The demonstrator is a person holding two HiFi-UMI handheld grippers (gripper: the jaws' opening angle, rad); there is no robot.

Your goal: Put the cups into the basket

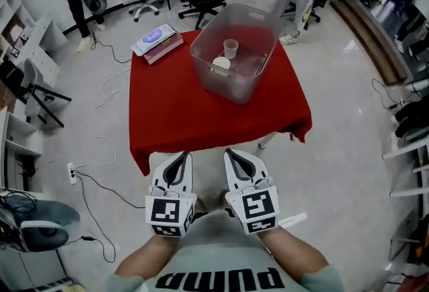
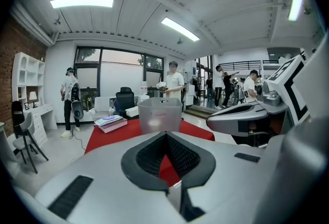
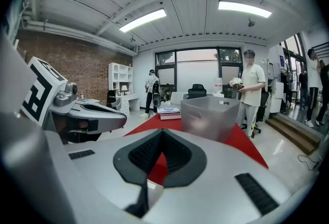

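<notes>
1. A bright open office with a pale floor, chairs and people standing beyond the basket; in the middle stands a desk (image 1: 174,116) under red cloth.
2. The basket (image 1: 231,86), a clear plastic tub, sits on the desk.
3. Two cups are inside the basket: one cup (image 1: 230,48) stands upright near its middle, and a second cup (image 1: 221,63) lies just nearer than it, seemingly on its side.
4. Books (image 1: 158,41) lie stacked to the left of the basket.
5. The left claw (image 1: 186,154) is well short of the basket, on its near side, held close to the person's body. Its jaws meet at the tips and hold nothing.
6. The right claw (image 1: 230,151) hangs beside it, equally far from the basket, also closed and empty.
7. No cup shows anywhere outside the basket in any view.
8. Judged from this, the task looks finished: both visible cups are already in the basket, and nothing seems left to pick up.
</notes>
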